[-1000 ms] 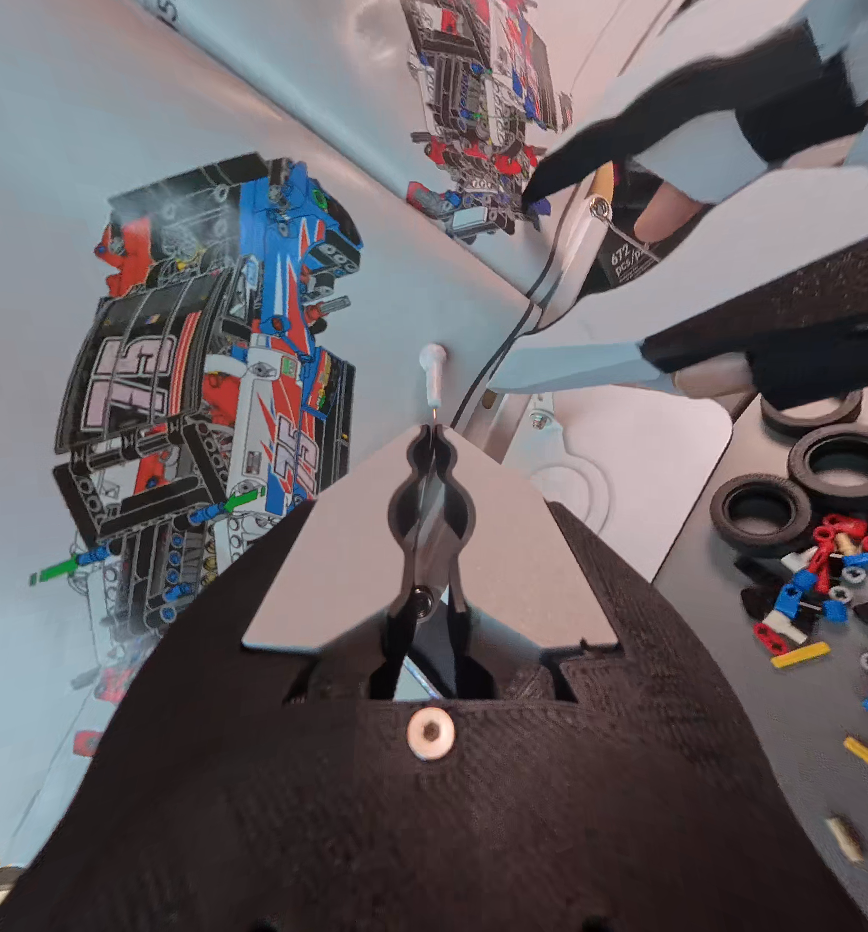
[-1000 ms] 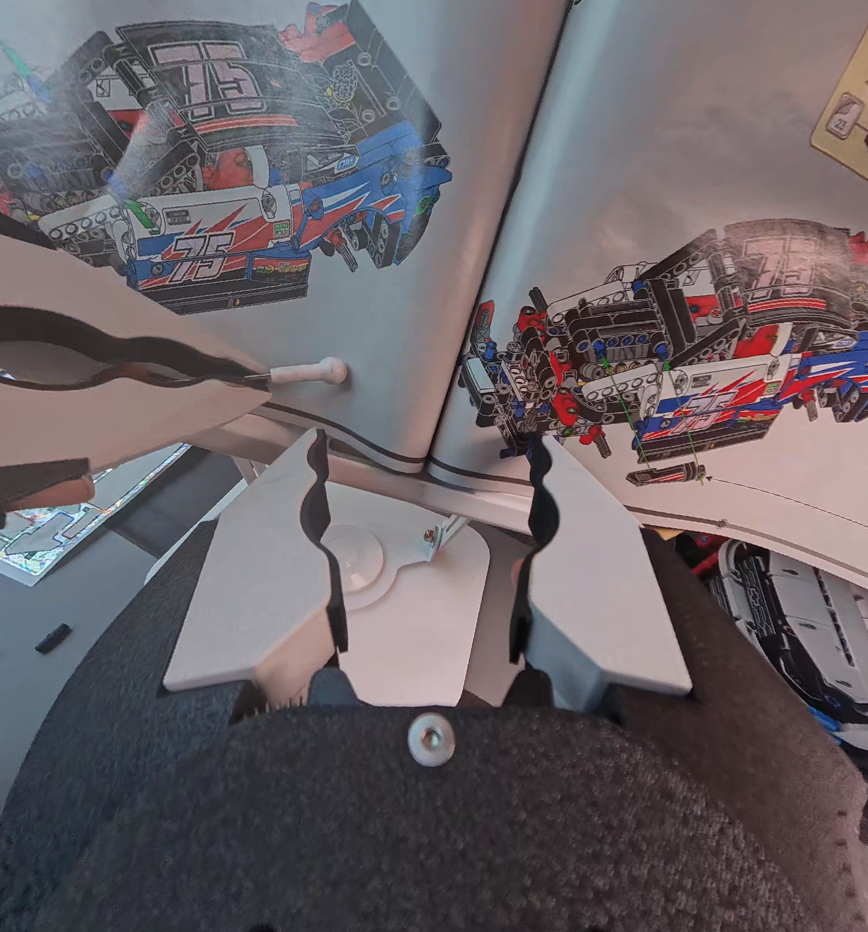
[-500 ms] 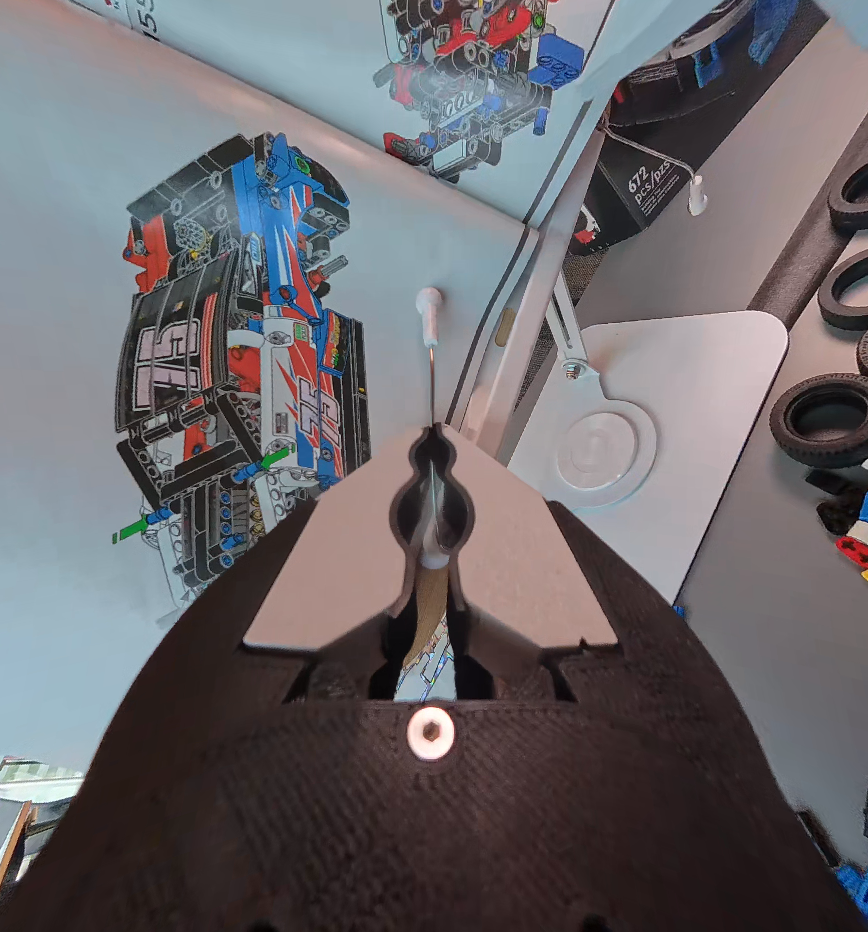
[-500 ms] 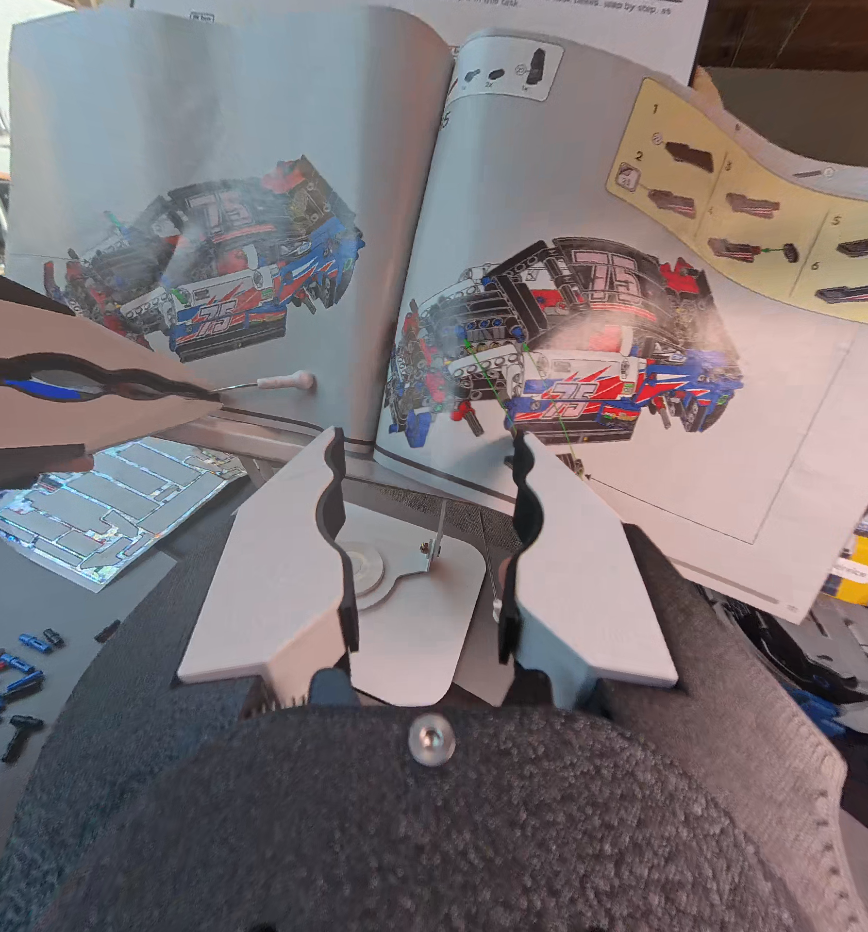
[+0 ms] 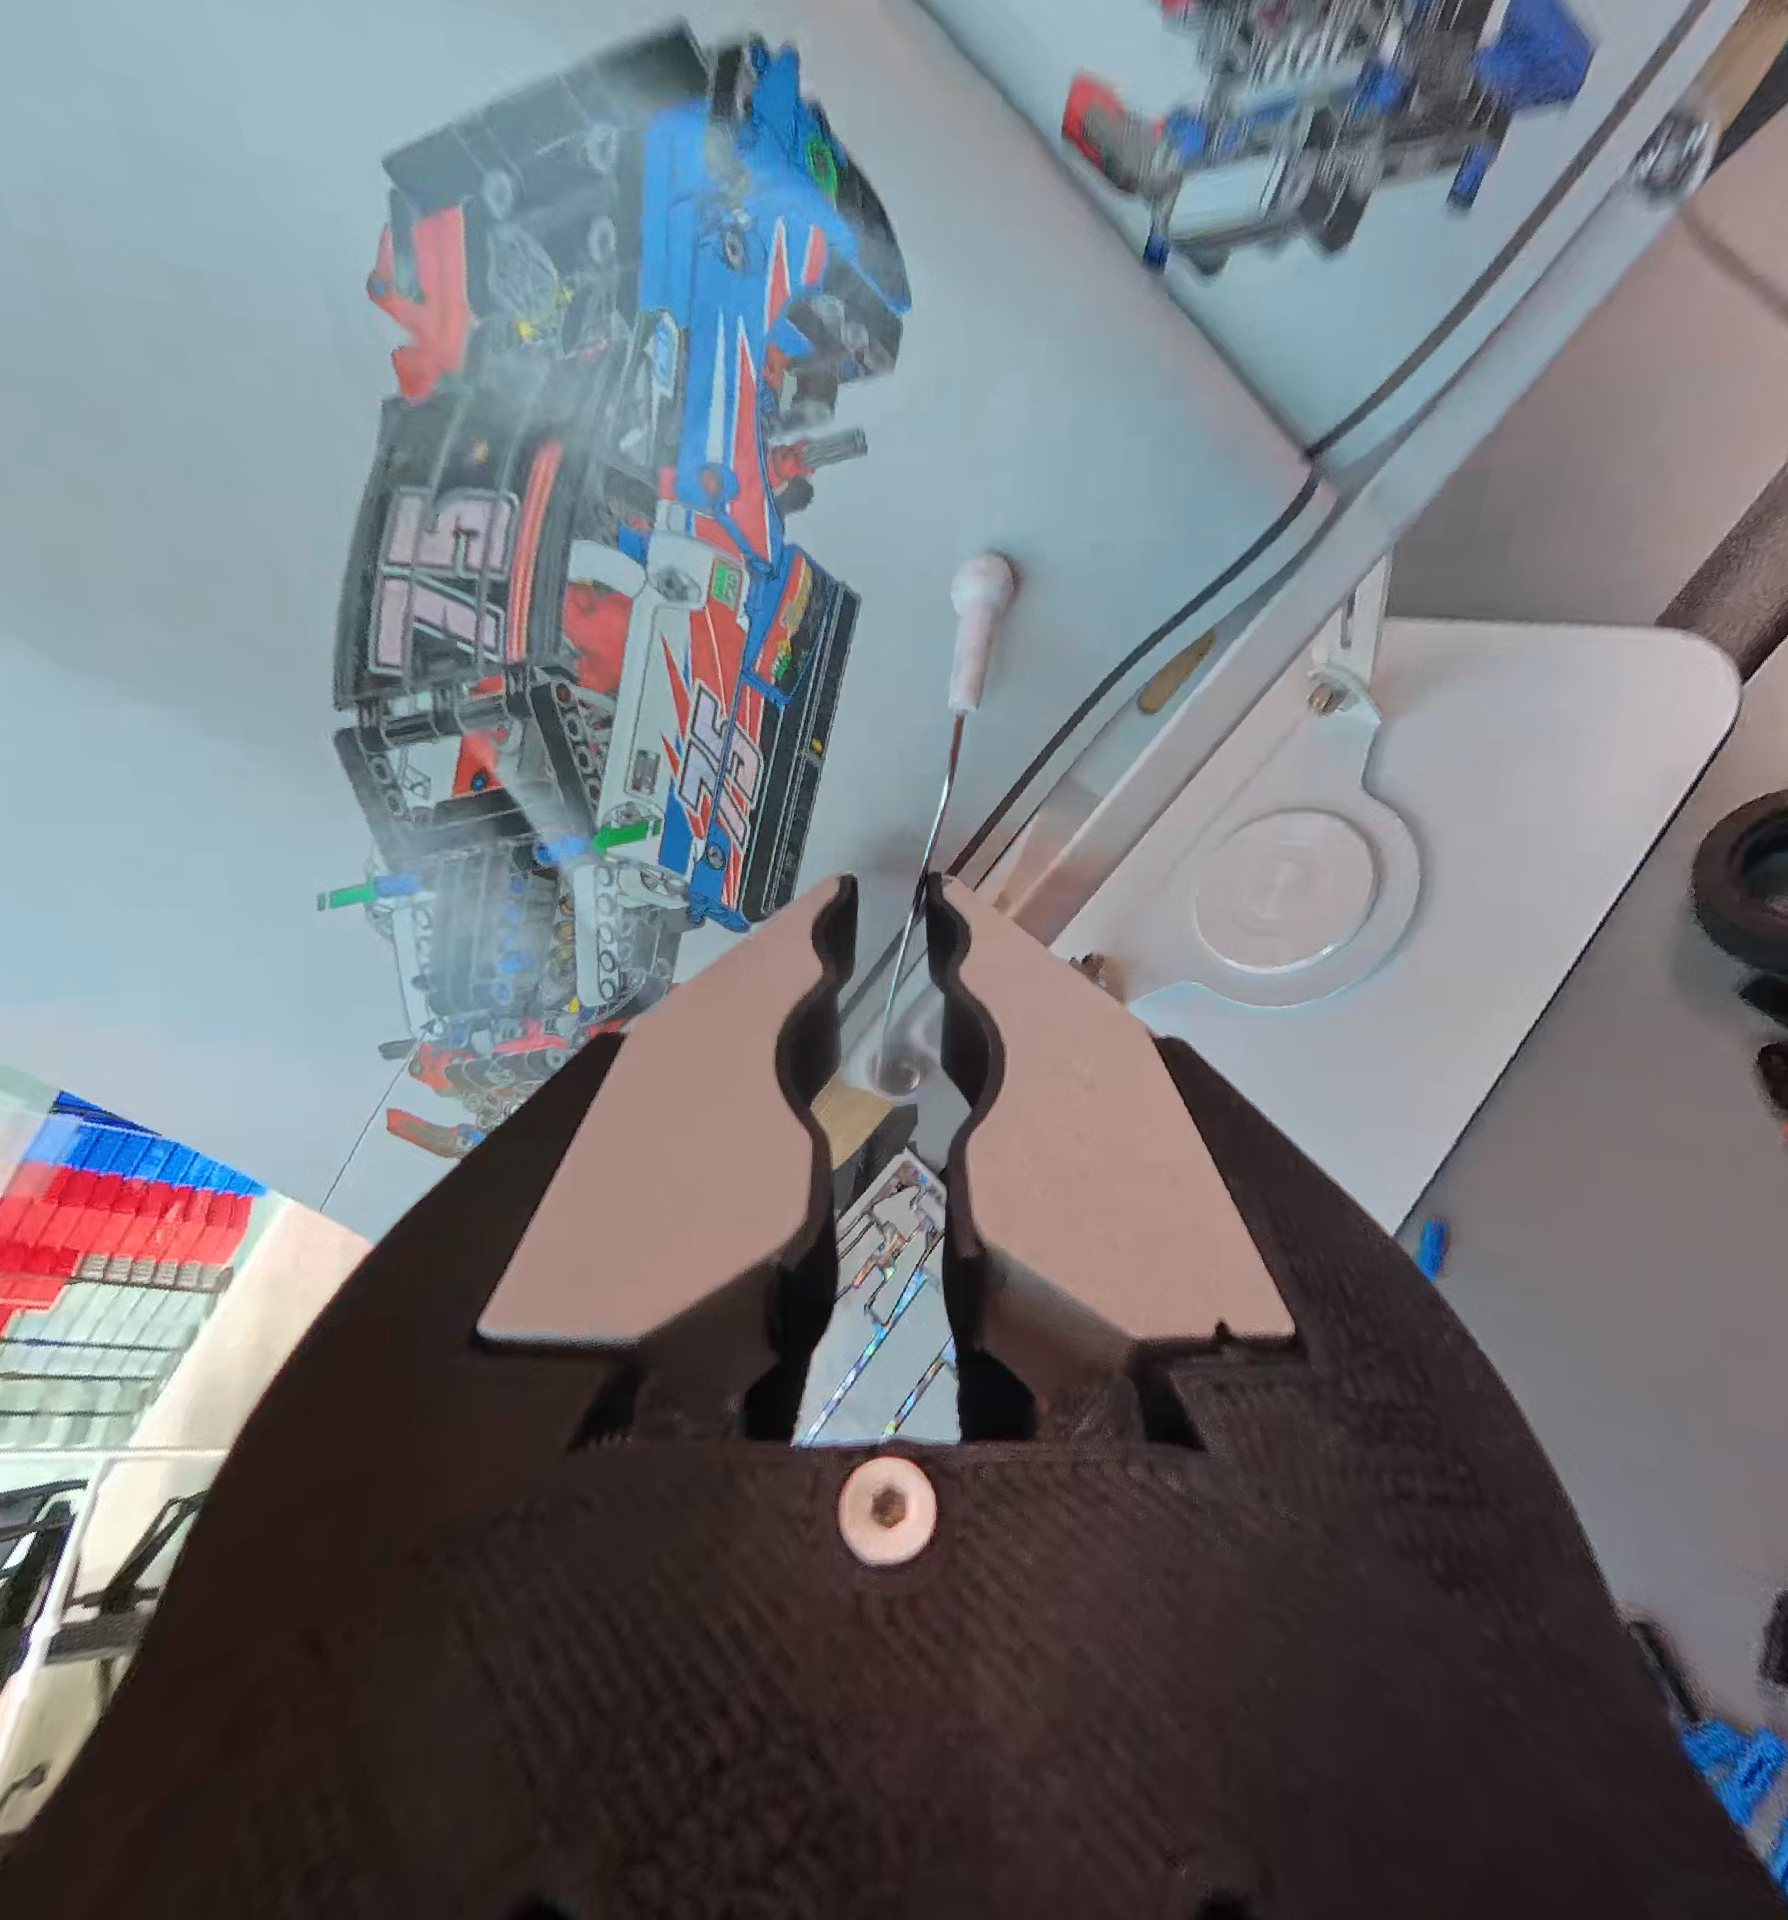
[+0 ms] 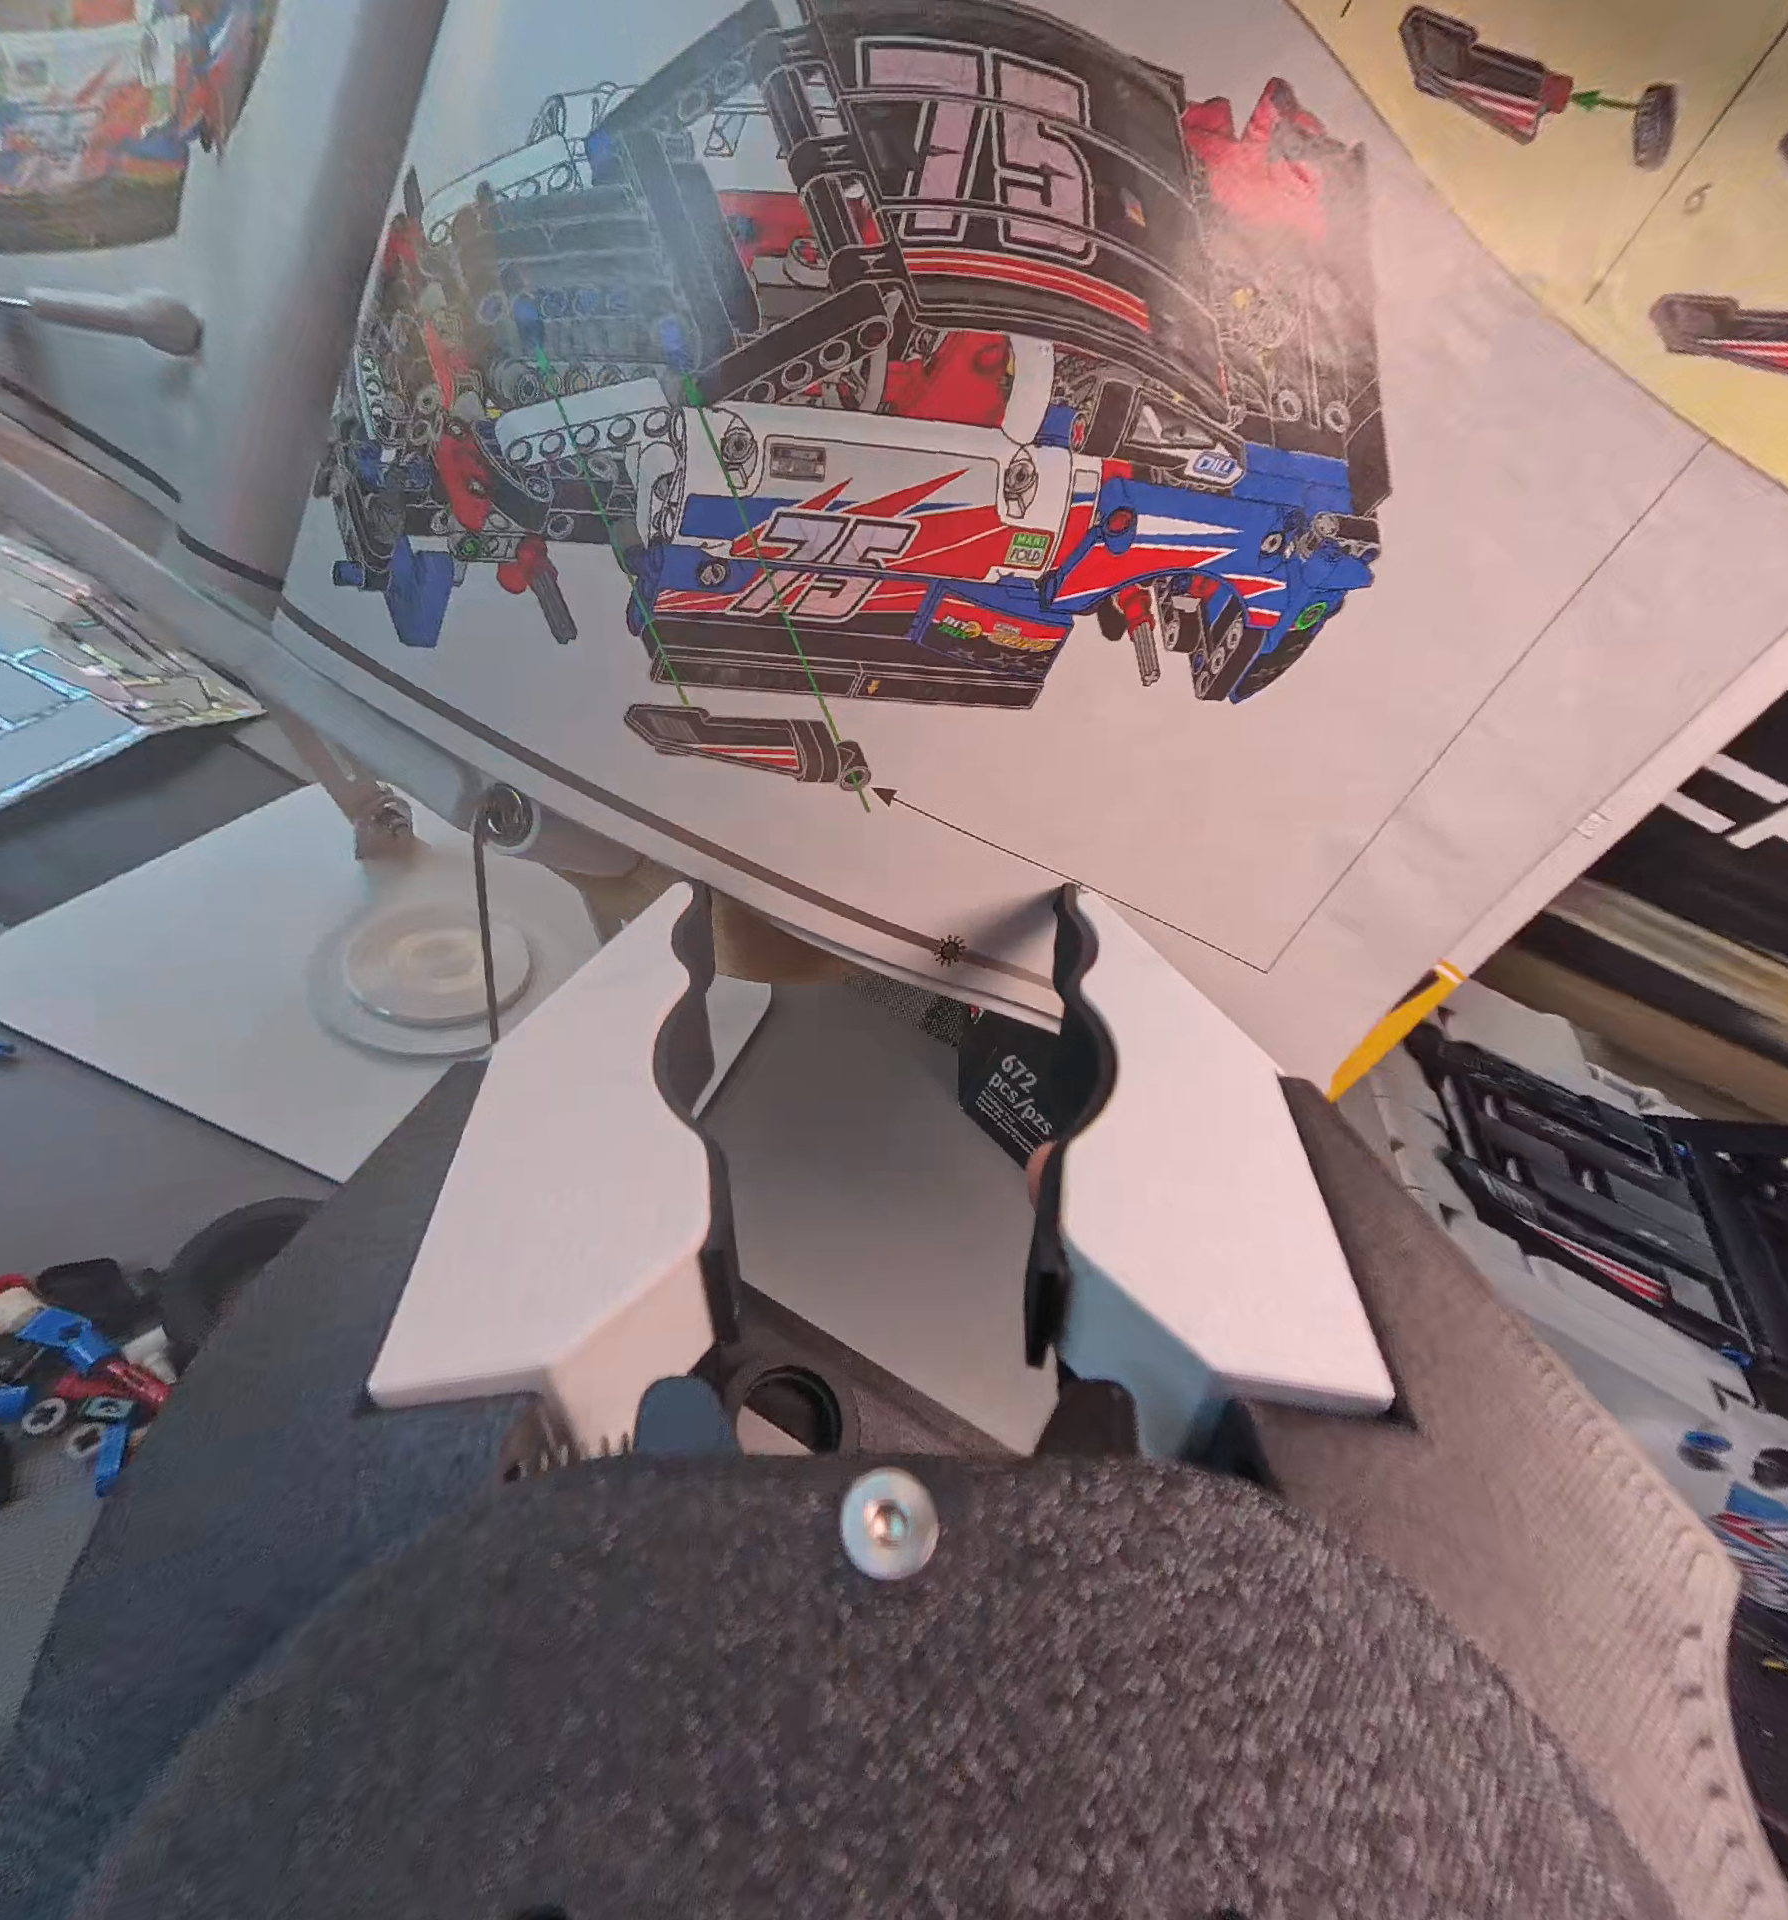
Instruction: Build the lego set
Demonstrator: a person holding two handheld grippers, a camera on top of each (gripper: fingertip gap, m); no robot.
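Standing propped: open printed instruction booklet [image 5: 194,520], pinned by white-tipped wire page-holder [image 5: 957,748], long axis running between left gripper [image 5: 890,894] jaws, slightly parted, gripping nothing. Right gripper [image 6: 874,904]: jaws wide, empty, farther off.

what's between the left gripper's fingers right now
In the left wrist view, the book stand's thin wire page holder with a white tip runs between the left gripper fingers, untouched.
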